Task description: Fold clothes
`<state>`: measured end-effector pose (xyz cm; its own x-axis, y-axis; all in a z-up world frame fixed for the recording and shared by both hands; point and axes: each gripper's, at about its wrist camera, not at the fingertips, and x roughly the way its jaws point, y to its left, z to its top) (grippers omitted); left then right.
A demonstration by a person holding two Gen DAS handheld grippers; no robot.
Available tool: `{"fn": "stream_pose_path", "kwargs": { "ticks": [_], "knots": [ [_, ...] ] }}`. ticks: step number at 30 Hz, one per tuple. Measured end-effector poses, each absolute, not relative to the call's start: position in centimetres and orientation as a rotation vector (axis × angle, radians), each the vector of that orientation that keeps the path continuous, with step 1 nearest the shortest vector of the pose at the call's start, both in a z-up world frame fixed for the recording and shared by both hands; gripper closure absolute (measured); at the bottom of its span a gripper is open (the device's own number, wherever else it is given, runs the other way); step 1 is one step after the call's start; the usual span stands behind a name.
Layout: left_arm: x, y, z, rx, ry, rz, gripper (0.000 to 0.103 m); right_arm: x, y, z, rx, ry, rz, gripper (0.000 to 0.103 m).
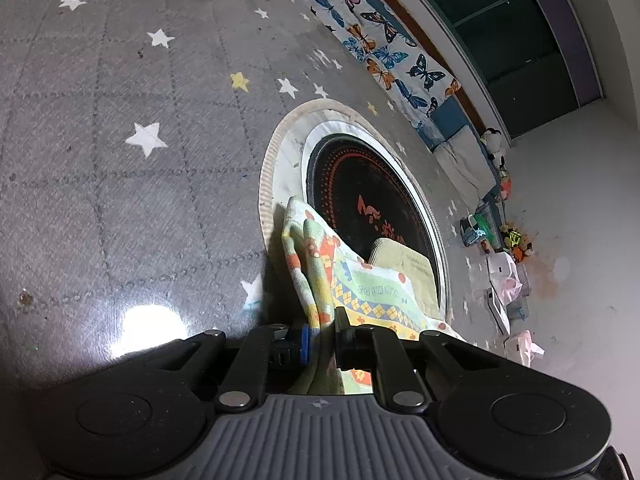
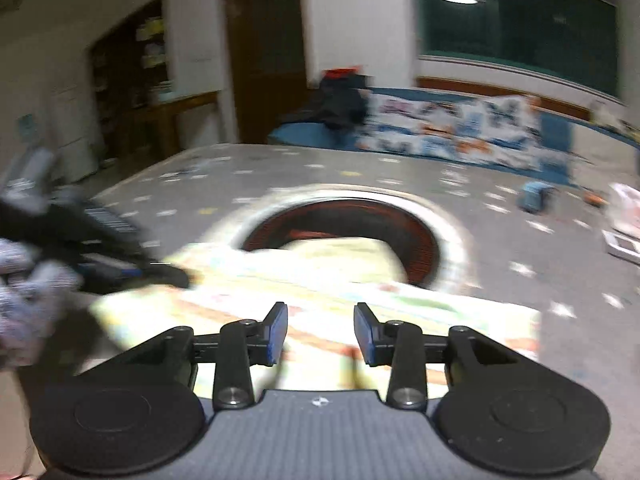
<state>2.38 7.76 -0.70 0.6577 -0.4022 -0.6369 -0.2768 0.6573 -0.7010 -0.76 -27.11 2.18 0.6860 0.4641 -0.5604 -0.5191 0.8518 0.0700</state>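
Note:
A pale yellow-green garment with orange and blue print lies on the grey star-patterned table, partly over a round black hotplate. My left gripper is shut on an edge of the garment and lifts it into a ridge. In the blurred right wrist view the garment spreads flat in front of my right gripper, which is open and empty just above the cloth. The left gripper shows there at the garment's left edge.
The hotplate sits in a white ring sunk in the table. A butterfly-print cloth covers a bench beyond the table. Toys and boxes lie on the floor at right.

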Motion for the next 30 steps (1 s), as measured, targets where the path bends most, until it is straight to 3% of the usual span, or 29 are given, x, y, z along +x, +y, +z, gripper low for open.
{"fn": "stream_pose_path", "kwargs": {
  "ticks": [8, 17, 22, 24, 30],
  "knots": [
    [2.5, 7.5, -0.4, -0.852, 0.886, -0.082, 0.091, 3.7, -34.3, -0.7, -0.014, 0.654, 0.278, 0.053],
    [3.0, 7.3, -0.3, -0.837, 0.901, -0.091, 0.091, 5.1, -36.0, -2.0, 0.072, 0.675, 0.278, 0.050],
    [3.0, 6.9, 0.0, -0.793, 0.894, -0.093, 0.092, 4.7, -34.2, -1.8, 0.058, 0.669, 0.315, 0.088],
    [2.9, 6.6, 0.5, -0.772, 0.883, -0.099, 0.093, 4.4, -34.1, -1.6, 0.070, 0.659, 0.315, 0.093],
    [3.5, 5.1, 3.1, -0.712, 0.841, -0.151, 0.094, 3.0, -34.7, 0.9, 0.076, 0.580, 0.321, 0.094]
  ]
}}
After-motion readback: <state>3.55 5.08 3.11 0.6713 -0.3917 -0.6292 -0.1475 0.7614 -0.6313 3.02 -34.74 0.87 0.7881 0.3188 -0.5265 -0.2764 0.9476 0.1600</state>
